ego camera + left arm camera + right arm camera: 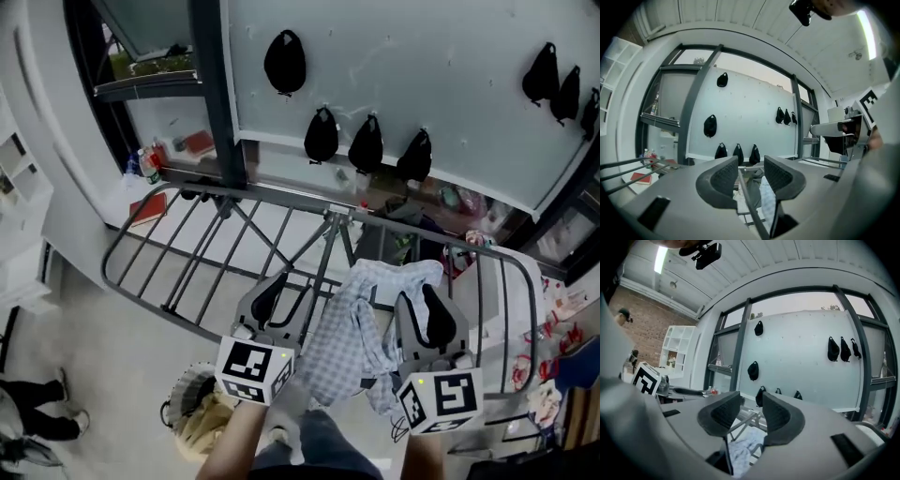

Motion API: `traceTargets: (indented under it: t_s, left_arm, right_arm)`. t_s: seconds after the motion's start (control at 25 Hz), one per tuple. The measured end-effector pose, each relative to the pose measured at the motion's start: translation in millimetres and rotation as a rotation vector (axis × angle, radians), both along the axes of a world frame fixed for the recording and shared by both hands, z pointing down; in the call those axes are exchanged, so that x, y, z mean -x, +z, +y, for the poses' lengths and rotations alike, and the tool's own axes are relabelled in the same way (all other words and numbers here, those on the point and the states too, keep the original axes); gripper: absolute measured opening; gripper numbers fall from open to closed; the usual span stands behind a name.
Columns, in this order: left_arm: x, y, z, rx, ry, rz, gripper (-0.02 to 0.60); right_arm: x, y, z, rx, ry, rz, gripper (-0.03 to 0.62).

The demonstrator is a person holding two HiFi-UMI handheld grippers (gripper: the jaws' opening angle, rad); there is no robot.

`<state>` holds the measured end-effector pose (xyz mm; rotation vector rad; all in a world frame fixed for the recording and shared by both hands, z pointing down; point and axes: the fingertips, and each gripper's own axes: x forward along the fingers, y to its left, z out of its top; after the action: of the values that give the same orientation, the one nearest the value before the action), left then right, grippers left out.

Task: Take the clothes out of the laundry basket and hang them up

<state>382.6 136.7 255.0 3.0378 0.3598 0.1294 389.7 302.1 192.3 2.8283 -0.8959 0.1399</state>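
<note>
A light blue checked cloth point(352, 328) lies draped over the rods of a grey drying rack point(187, 253), hanging down between my two grippers. My left gripper point(281, 283) hovers just left of it, jaws apart and nothing between the pads. In the left gripper view the left gripper point(751, 164) looks along a rack rod point(750, 206), with the cloth point(767, 197) below. My right gripper point(422, 292) is at the cloth's right edge. Seen from its own camera, the right gripper point(751, 401) stands open above the cloth point(740, 451). The round laundry basket point(187, 398) with yellowish clothes sits on the floor at lower left.
Several black bags point(284, 61) hang on the pale wall behind the rack. A dark window frame post point(217, 94) stands at the rack's far left. Another person's legs point(33, 417) show at the lower left edge. Cluttered goods point(553, 375) fill the right side.
</note>
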Motion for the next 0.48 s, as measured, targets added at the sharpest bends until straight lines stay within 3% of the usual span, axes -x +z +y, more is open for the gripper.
traceTargets:
  t_s: [0.28,0.48]
  left_arm:
    - [97,0,-107,-0.014,-0.205,-0.016,0.173]
    - [180,11,-191,-0.023,-0.4,-0.041,0.173]
  right_arm:
    - [64,3,-107,-0.026,-0.205,-0.013,0.143]
    - [113,17,-199,-0.038,-0.402,-0.027,0.143]
